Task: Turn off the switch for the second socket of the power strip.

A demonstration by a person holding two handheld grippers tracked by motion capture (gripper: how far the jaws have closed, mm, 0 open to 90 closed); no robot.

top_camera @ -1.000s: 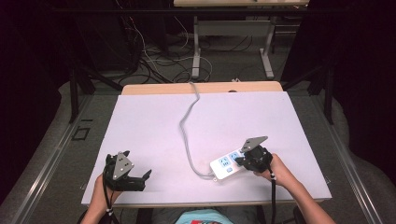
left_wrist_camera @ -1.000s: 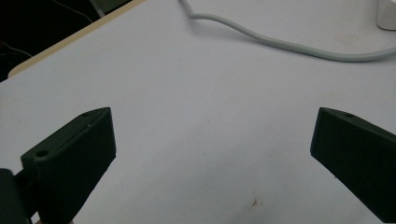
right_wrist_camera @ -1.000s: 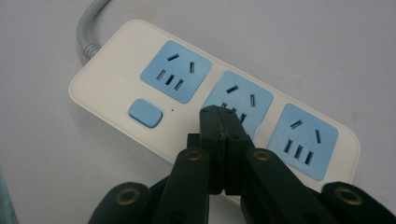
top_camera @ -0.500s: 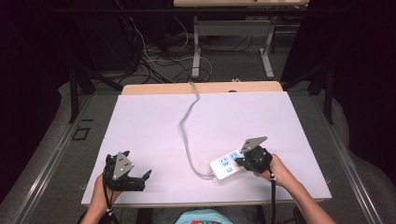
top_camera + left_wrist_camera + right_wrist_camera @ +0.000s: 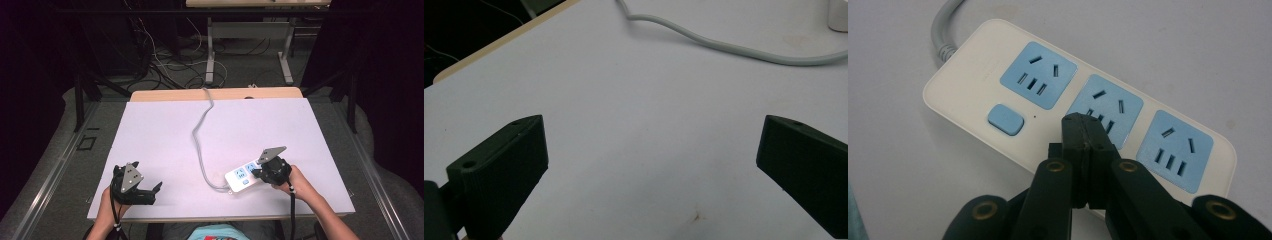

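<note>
White tabletop (image 5: 165,135) carried a power strip (image 5: 241,176) near its front right, its grey cord (image 5: 200,130) snaking toward the far edge. Right gripper (image 5: 1083,130) hung over the middle socket (image 5: 1105,107), jaws pressed together, holding nothing. Left gripper (image 5: 651,150) sat well apart at front left, jaws spread wide, empty.

power strip (image 5: 244,175) end under right gripper (image 5: 263,172), cable (image 5: 202,131) running off table

White-topped table (image 5: 165,130) w/ tan wood edge at far side, white power strip (image 5: 241,176) w/ blue sockets flat on it near front-right, grey cord (image 5: 200,135) running from strip's left end across to far edge
</note>
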